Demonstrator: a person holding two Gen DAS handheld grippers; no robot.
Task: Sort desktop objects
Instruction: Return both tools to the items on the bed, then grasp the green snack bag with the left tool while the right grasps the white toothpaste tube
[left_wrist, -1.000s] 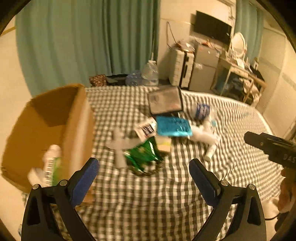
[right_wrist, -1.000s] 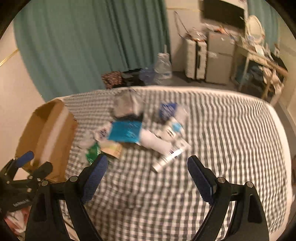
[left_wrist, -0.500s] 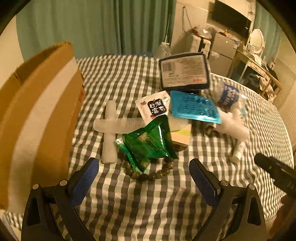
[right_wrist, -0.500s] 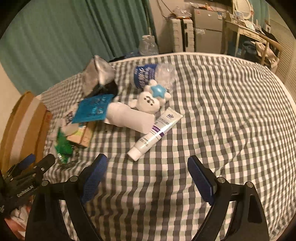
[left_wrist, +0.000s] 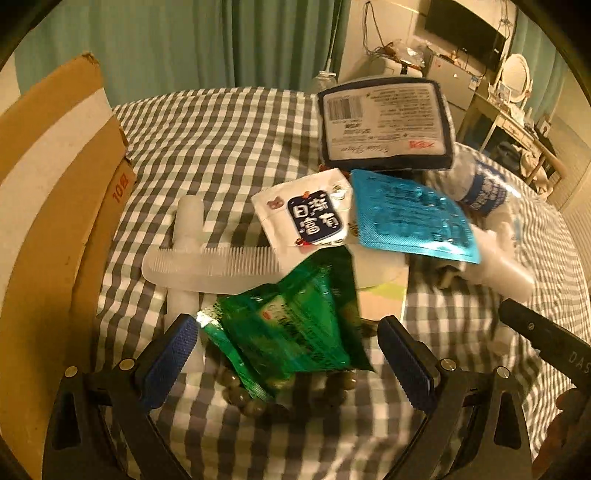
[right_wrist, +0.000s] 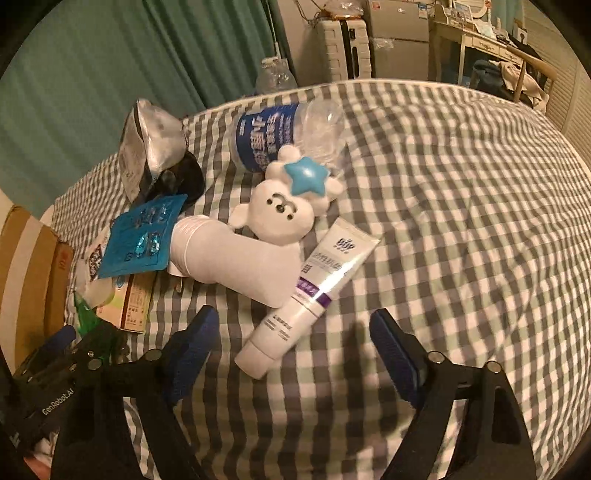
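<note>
A pile of small items lies on a checked cloth (left_wrist: 221, 140). My left gripper (left_wrist: 288, 354) hangs open just over a green packet (left_wrist: 295, 325) and a bead bracelet (left_wrist: 258, 402); its pads touch neither. Behind them lie a clear comb (left_wrist: 214, 266), a white sachet (left_wrist: 310, 214), a blue sachet (left_wrist: 410, 218) and a dark-edged pack (left_wrist: 384, 122). My right gripper (right_wrist: 293, 347) is closing. The cap end of a white and purple tube (right_wrist: 314, 295) lies between its pads, untouched. Beyond it are a white bottle (right_wrist: 236, 258), a bear toy (right_wrist: 280, 210) and a water bottle (right_wrist: 273, 136).
A cardboard box (left_wrist: 55, 184) stands at the left edge of the cloth, close to my left gripper. A small carton (right_wrist: 133, 299) lies beside the green packet. The checked cloth (right_wrist: 461, 221) stretches bare to the right. Curtains, suitcases and a desk stand behind.
Both grippers have come down and forward toward the pile, so the items look much larger. The right jaws have narrowed a little. Nothing has been picked up.
</note>
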